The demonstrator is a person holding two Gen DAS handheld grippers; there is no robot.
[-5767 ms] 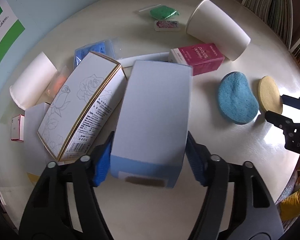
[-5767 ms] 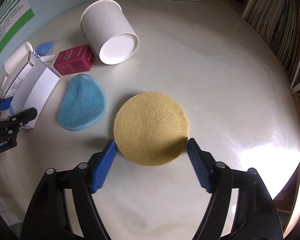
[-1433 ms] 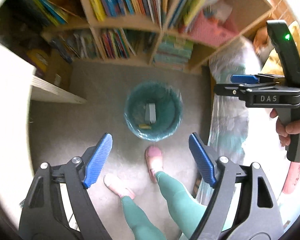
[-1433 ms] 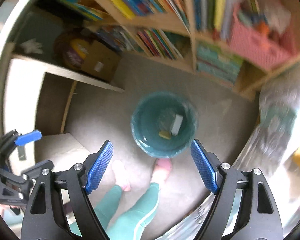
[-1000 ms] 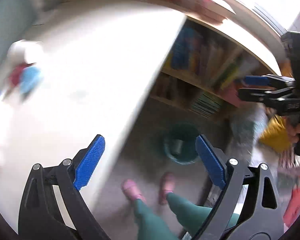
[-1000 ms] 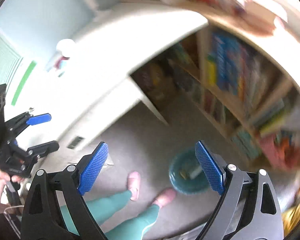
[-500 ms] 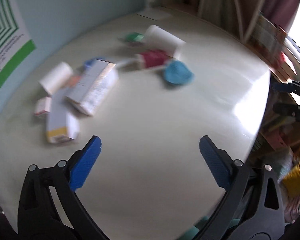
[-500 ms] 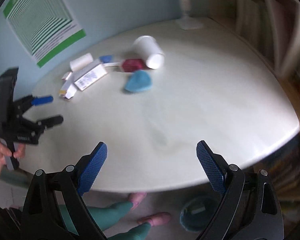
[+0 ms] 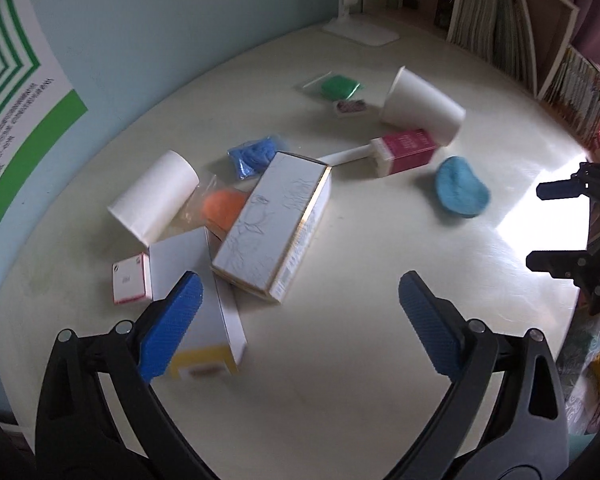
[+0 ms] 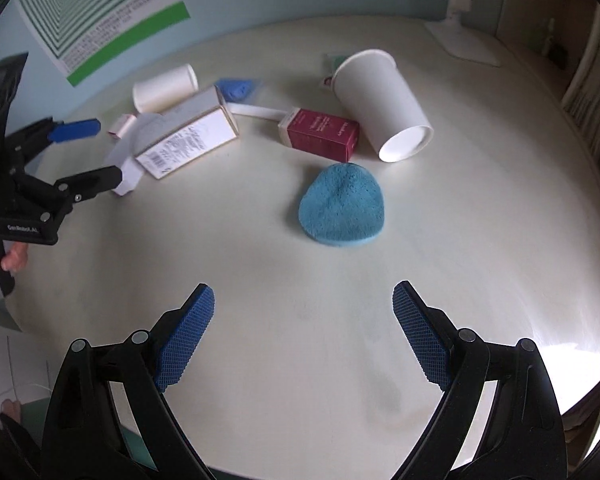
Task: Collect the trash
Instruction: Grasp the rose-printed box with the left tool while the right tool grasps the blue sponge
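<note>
A: Hovering over the worktop (image 10: 260, 264), left tool (image 9: 300, 320) and right tool (image 10: 303, 332) both gaped wide, empty?
B: Yes. Blue sponge (image 10: 341, 210) lay beside the maroon carton (image 10: 321, 134).

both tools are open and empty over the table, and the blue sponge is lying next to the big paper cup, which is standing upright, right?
Not quite. The big paper cup lies on its side, as the right wrist view shows. The rest holds: the left tool and right tool are open and empty, and the blue sponge lies near the cup.
</note>
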